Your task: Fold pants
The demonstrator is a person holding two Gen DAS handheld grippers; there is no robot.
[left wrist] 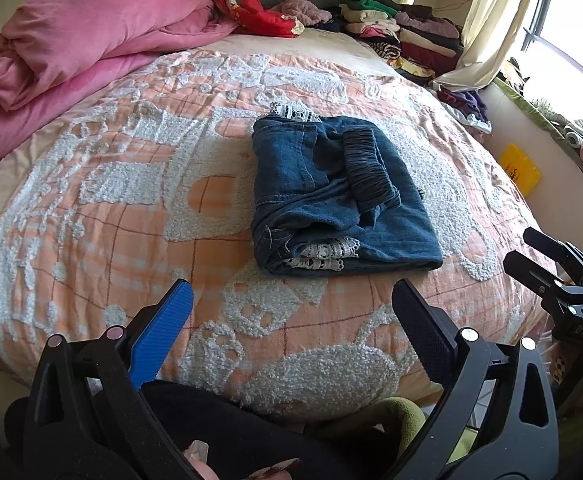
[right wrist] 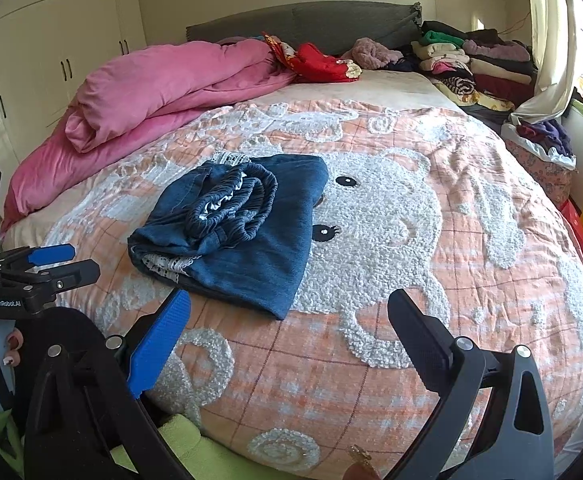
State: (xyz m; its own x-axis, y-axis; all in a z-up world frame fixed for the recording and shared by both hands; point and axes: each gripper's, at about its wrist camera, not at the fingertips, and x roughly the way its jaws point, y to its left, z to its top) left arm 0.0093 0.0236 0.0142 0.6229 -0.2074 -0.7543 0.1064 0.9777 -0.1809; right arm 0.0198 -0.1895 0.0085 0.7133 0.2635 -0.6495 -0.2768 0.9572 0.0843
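Blue denim pants with white lace trim lie folded into a compact bundle in the middle of the bed, elastic waistband on top. The same pants show left of centre in the right wrist view. My left gripper hovers open near the bed's front edge, short of the pants, holding nothing. My right gripper is also open and holds nothing, just in front of the bundle's near corner. Each gripper appears at the edge of the other's view: the right gripper at right, the left gripper at left.
An orange checked bedspread with white fluffy patterns covers the bed. A pink duvet is rolled up at the back left. Stacks of folded clothes sit at the back right by a curtain. White wardrobes stand left.
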